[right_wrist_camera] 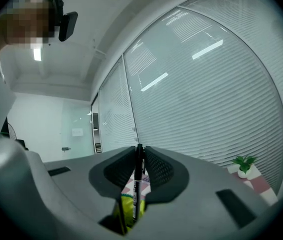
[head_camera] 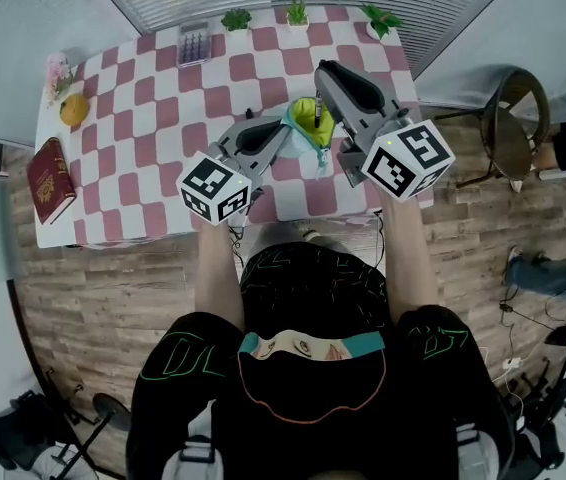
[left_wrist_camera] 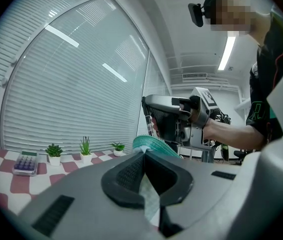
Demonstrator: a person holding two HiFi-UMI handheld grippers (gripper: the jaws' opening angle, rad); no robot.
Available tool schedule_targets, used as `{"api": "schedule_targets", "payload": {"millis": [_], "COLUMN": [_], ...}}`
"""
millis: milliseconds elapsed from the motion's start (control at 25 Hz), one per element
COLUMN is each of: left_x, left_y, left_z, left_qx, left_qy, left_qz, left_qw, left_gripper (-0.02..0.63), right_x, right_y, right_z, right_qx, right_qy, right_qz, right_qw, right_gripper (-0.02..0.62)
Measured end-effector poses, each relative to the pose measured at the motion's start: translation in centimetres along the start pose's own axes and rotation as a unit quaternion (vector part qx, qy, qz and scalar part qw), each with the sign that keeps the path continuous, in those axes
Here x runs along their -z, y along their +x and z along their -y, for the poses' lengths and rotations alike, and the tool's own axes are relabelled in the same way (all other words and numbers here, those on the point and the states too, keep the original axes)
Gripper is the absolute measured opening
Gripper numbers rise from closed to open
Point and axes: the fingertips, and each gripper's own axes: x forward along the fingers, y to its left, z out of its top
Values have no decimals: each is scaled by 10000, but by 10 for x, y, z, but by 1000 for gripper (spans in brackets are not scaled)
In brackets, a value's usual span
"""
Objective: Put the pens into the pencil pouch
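L gripper (head_camera: pixel 285 133) comes in from 7 o'clock, jaws pressed together on the pouch (head_camera: pixel 308 128) rim; in the L gripper view (left_wrist_camera: pixel 144 154) mesh fabric (left_wrist_camera: pixel 150 194) is squeezed between the pads and the teal zip edge pokes up just past the tips. Pouch is teal outside and yellow-green inside, mouth open upward, over the near-centre of the checkered table (head_camera: pixel 143 118). Can't tell if its base rests on the cloth. R gripper (head_camera: pixel 320 80) comes in from 4 o'clock, roughly level, jaws pinching a black pen (head_camera: pixel 317 108). In the R gripper view (right_wrist_camera: pixel 139 151) the pen (right_wrist_camera: pixel 137 184) stands upright between the pads, lower end hanging over the pouch's yellow-green lining (right_wrist_camera: pixel 126 206). From the head view the pen sits right above the pouch mouth; can't tell if the tip is inside yet. Rest of the table, relative to the pouch: red book (head_camera: pixel 50 180) at 8 o'clock near the L edge, orange (head_camera: pixel 73 109) at 9, grey tray (head_camera: pixel 193 43) at 11, three small potted plants (head_camera: pixel 297 11) along the far edge at 12. Chair (head_camera: pixel 513 128) off the table at 3 o'clock.
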Motion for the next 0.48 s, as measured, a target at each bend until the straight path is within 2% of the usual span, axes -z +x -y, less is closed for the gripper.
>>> {"api": "schedule_targets", "payload": {"millis": [480], "left_x": [-8], "left_y": [-14], "left_z": [-15], "left_qx": [-283], "left_qy": [-264], "left_qz": [378], "left_qw": [9985], "left_gripper": [2], "right_x": [40], "right_y": [1], "right_z": [-12], "right_qx": [-131], "right_qy": [-339], "right_qz": [-302], "right_qw": [9989], "right_gripper": [64]}}
